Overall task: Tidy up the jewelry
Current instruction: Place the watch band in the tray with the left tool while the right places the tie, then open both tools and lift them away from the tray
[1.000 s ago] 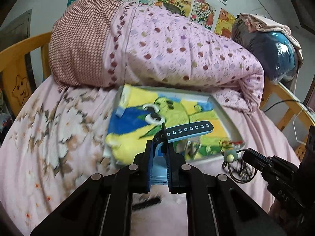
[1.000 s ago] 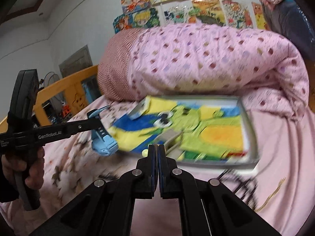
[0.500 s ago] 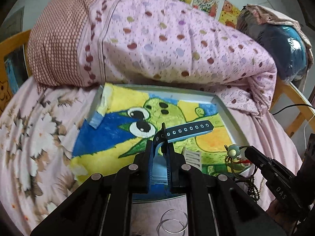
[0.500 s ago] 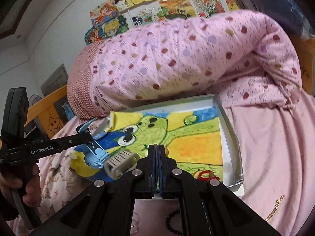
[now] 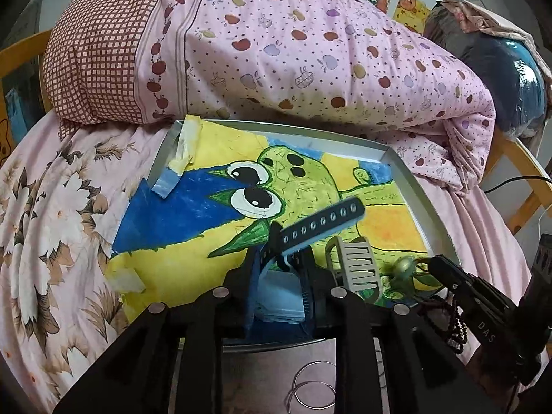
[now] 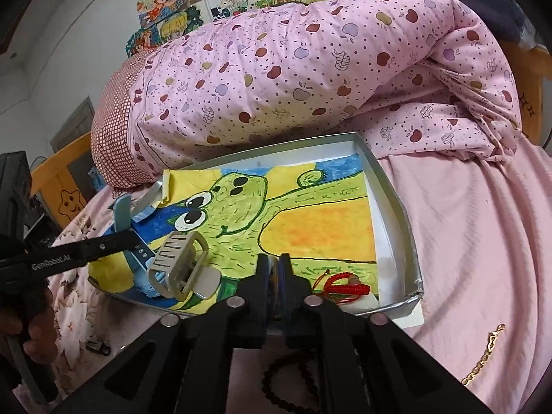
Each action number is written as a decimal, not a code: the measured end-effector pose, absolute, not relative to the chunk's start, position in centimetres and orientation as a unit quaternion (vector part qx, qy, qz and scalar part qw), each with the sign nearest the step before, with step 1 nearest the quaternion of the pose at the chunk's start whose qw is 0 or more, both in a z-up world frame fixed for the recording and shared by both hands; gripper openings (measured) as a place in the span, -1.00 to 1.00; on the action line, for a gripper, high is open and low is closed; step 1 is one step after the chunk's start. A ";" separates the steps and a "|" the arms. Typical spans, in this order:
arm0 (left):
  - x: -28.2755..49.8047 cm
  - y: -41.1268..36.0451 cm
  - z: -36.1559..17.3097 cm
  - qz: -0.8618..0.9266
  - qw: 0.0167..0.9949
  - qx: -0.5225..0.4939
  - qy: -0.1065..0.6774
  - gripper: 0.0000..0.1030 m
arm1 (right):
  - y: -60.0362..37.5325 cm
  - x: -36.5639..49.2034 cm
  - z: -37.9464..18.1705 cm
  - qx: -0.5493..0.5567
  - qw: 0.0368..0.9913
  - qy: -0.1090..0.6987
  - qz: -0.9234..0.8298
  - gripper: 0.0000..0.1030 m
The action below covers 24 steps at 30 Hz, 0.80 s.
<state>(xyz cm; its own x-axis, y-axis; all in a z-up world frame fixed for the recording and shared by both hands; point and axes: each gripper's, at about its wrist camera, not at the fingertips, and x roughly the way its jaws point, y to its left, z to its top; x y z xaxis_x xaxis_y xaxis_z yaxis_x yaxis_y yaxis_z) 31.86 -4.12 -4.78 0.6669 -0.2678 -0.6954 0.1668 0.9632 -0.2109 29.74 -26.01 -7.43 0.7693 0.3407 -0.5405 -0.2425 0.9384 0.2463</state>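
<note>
My left gripper [image 5: 279, 269] is shut on a blue watch [image 5: 281, 293], low over the near edge of the silver tray [image 5: 436, 217]. The watch's dark holed strap [image 5: 321, 224] sticks out to the right. In the right wrist view the left gripper [image 6: 138, 246] and the watch [image 6: 122, 212] show at the tray's [image 6: 396, 203] left corner. My right gripper [image 6: 275, 265] is shut on a green bead pendant [image 5: 403, 265] with a dark cord, over the tray's near right part. A grey claw clip [image 5: 357, 265] [image 6: 179, 265] and a red cord bracelet [image 6: 345, 284] lie in the tray.
A frog drawing lines the tray. Silver hoops [image 5: 310, 390], a dark bead bracelet [image 6: 286, 376] and a gold chain [image 6: 483, 362] lie on the pink bedsheet in front of the tray. A rolled pink quilt [image 5: 293, 51] presses against the tray's far side. A hand [image 6: 34, 327] holds the left gripper.
Both grippers have moved forward from the bedsheet to over the tray, carrying the watch and the pendant. The claw clip now lies between them.
</note>
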 end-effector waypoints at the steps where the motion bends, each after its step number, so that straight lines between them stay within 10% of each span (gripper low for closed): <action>1: 31.7 -4.3 -4.7 -0.119 0.911 -0.058 0.390 -0.61 | -26.0 29.7 -7.3 0.078 0.938 0.301 0.153 -0.61; 14: 27.5 -3.4 -0.3 -0.111 0.934 -0.064 0.333 0.69 | -26.9 26.9 -1.7 0.079 0.958 0.245 0.129 0.42; 24: 22.0 -1.9 4.3 -0.109 0.955 -0.065 0.267 0.96 | -27.0 20.6 3.9 0.088 0.974 0.160 0.133 0.98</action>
